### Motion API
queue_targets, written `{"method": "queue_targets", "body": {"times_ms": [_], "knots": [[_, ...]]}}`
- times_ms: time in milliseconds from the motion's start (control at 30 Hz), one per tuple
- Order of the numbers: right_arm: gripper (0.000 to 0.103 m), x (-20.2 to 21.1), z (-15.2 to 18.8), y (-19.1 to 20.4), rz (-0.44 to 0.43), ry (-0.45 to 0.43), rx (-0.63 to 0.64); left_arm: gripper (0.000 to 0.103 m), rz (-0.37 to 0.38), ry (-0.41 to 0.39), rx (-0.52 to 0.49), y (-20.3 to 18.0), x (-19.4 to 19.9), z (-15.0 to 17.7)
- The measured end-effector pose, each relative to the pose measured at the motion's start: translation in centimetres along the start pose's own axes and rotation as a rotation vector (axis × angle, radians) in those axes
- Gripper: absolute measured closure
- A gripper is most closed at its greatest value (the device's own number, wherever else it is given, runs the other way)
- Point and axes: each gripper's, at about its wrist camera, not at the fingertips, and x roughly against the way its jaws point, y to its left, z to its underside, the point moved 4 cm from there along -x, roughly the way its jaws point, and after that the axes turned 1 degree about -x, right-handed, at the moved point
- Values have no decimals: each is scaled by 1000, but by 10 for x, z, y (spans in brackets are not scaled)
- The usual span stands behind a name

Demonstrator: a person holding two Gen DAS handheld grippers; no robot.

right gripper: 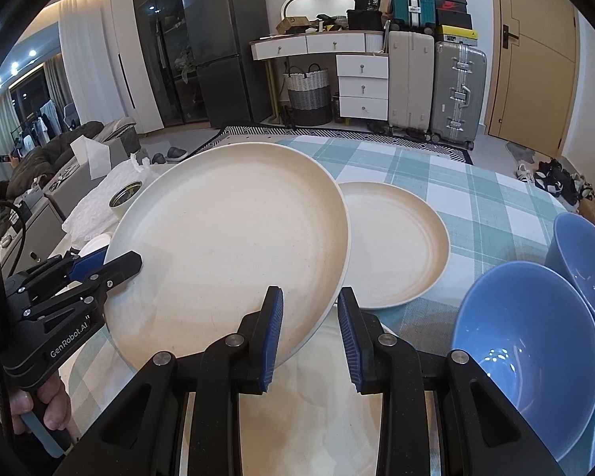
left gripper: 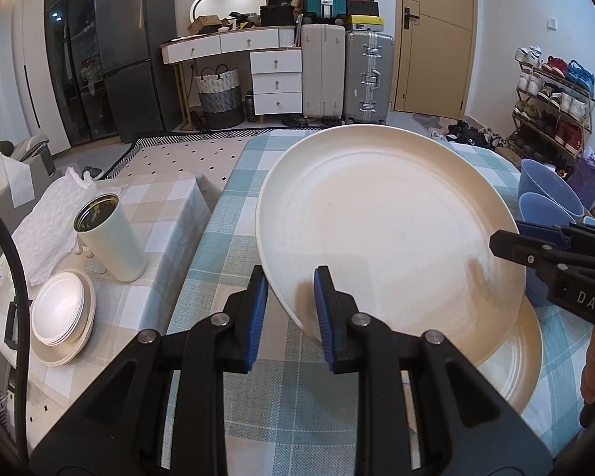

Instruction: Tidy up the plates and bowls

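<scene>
A: What's crowding me on the bench (left gripper: 234, 246)?

B: I'm seeing the big cream plate (left gripper: 380, 234) tilting above a second cream plate (right gripper: 396, 238), with blue bowls (right gripper: 527, 341) sitting near to the right and a stack of small white dishes (left gripper: 61, 309) beside a cup (left gripper: 111, 238) off left.

A: And the claws?

B: My left claw (left gripper: 291, 309) is straddling the plate's rim, jaws spread, not clamping. My right claw (right gripper: 309, 329) is doing likewise at the opposite edge. Checked cloth beyond is lying open.
</scene>
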Motion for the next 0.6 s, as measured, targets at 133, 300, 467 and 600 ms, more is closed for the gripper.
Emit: {"method": "queue_targets", "body": {"times_ms": [133, 300, 467, 600], "knots": [[74, 7, 6, -5, 10, -1, -11, 82, 16, 8, -16, -12, 6, 0], [74, 16, 15, -9, 12, -6, -32, 82, 41, 16, -32, -24, 12, 3], [74, 27, 26, -12, 18, -10, -41, 82, 49, 17, -51, -31, 16, 6], [74, 34, 33, -15, 26, -14, -50, 82, 49, 17, -76, -37, 20, 10]]}}
